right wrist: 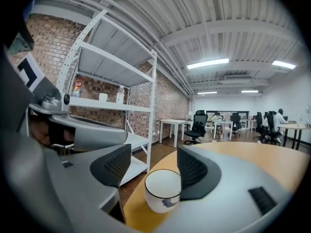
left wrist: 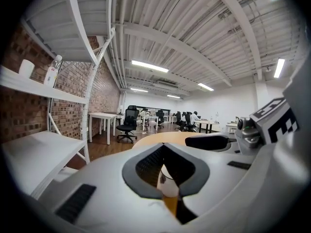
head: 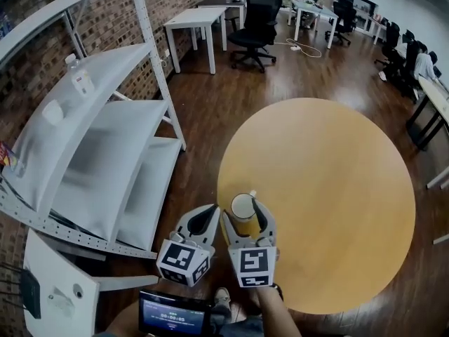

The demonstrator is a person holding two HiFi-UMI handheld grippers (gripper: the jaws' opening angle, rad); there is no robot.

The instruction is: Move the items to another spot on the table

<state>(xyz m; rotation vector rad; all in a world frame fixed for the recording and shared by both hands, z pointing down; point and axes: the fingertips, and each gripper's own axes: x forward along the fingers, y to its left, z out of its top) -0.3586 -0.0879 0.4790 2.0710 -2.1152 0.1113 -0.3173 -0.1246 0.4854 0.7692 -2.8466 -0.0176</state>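
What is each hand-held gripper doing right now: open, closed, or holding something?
Left hand-held gripper: closed, holding nothing.
Right hand-held gripper: open, with its jaws on either side of the white cup but not gripping it.

— What are the two hand-held tools like?
— Smooth pale-grey plastic shells. The left gripper and the right gripper each taper into two curved grey jaws.
— And the inner faces?
— They're lined with black ribbed rubber pads, finely grooved.
— Any markings?
— The right one carries a white cube with black square markers at its back end. The left has a matching cube. There are also dark rectangular slots sunk into the shell tops.
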